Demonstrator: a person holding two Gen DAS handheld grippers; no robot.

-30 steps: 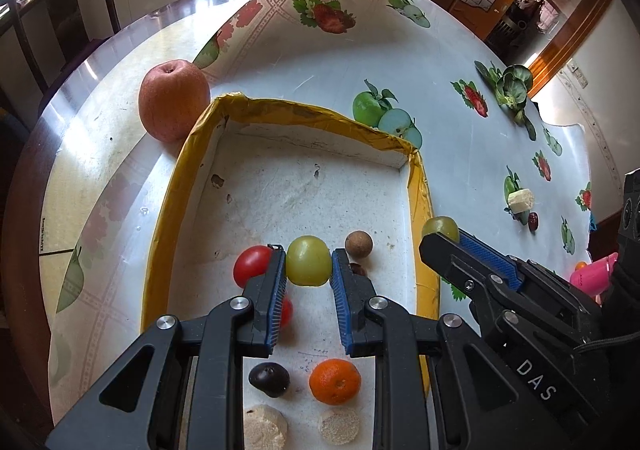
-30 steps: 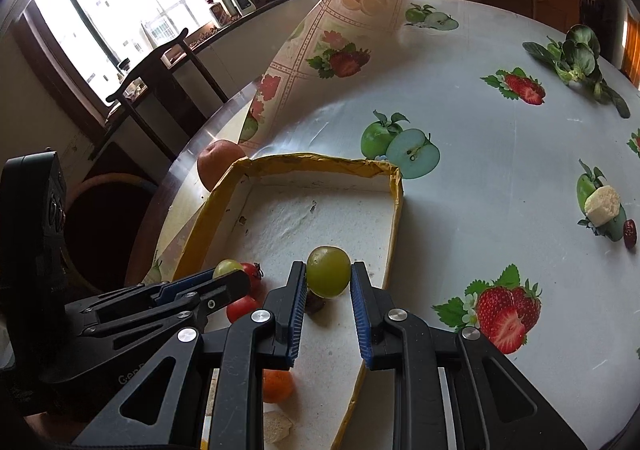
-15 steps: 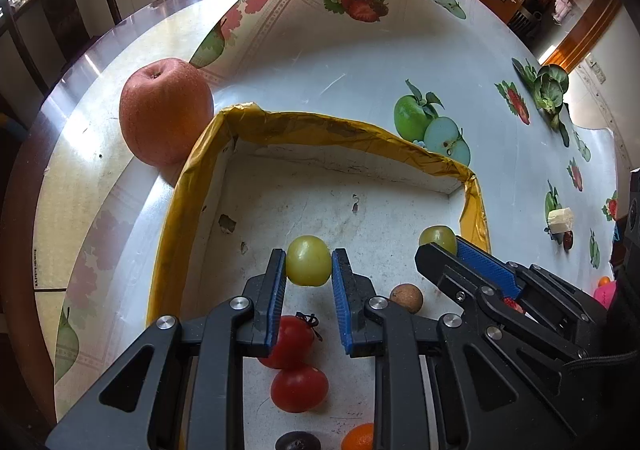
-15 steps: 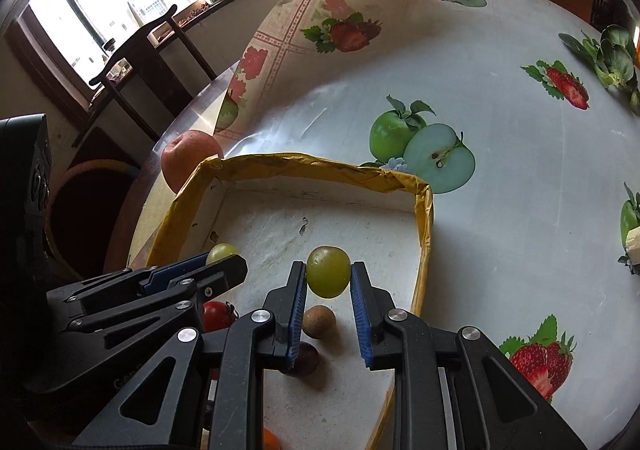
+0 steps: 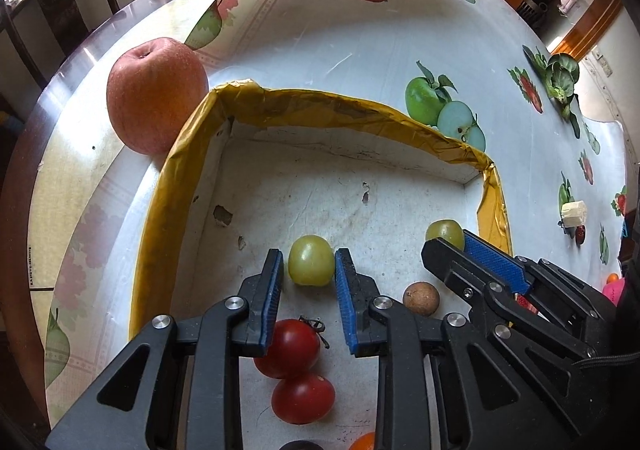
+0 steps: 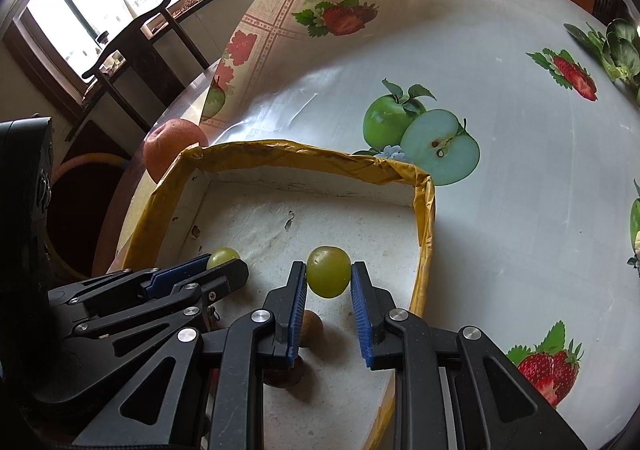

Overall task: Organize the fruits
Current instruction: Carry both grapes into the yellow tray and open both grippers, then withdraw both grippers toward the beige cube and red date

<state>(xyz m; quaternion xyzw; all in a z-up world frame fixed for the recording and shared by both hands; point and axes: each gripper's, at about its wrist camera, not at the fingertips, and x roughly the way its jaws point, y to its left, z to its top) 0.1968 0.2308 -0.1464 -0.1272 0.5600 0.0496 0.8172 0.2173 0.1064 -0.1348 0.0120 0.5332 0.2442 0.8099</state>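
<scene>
A white tray with a yellow taped rim (image 5: 320, 102) (image 6: 304, 154) lies on the table. My left gripper (image 5: 310, 270) is shut on a green grape (image 5: 311, 265) and holds it over the tray floor. My right gripper (image 6: 329, 278) is shut on a second green grape (image 6: 329, 271), also over the tray, to the right of the left one; it shows in the left wrist view (image 5: 444, 232). Two red tomatoes (image 5: 290, 348), a brown round fruit (image 5: 421, 298) and an orange one (image 5: 364, 444) lie in the tray under the grippers.
A large red apple (image 5: 156, 94) (image 6: 172, 150) stands on the table against the tray's far left corner. The fruit-print tablecloth is folded up behind the tray. A white cube (image 5: 574, 210) and a dark berry lie at the right. Chairs stand beyond the table edge.
Both grippers have moved forward over the tray toward its far wall, each still holding its grape. The tomatoes and brown fruit now lie under and behind the fingers.
</scene>
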